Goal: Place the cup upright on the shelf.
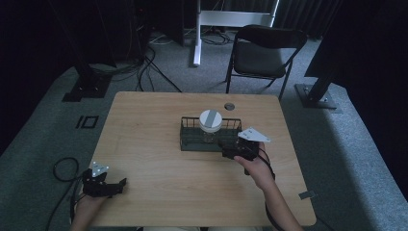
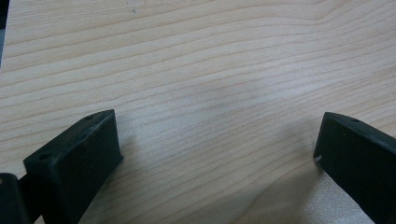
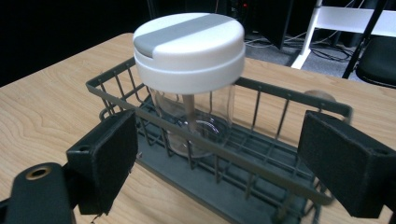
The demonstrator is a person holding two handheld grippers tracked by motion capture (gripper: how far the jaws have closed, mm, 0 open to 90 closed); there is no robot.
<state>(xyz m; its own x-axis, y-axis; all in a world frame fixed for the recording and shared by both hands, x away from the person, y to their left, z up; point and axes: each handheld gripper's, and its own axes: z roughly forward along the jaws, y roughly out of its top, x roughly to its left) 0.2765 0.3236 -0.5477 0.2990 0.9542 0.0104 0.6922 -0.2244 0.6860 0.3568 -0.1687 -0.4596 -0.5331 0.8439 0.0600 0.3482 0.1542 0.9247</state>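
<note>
Two grippers noted: left gripper (image 1: 117, 186) and right gripper (image 3: 219, 158), jaws spread, nothing grasped. One wire basket (image 3: 289, 100), one clear round jar (image 3: 194, 116), white lid (image 3: 189, 44), on wood-grain table (image 1: 144, 130).

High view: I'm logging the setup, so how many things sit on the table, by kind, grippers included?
Wire basket: 1
Clear jar with white lid: 1
Grippers: 2, left gripper and right gripper
Total: 4

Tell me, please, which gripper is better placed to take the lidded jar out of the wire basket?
Right. The right gripper sits open at the basket's near wall, jaws facing the jar. The left gripper rests open over bare table near the front left corner, well away.
</note>
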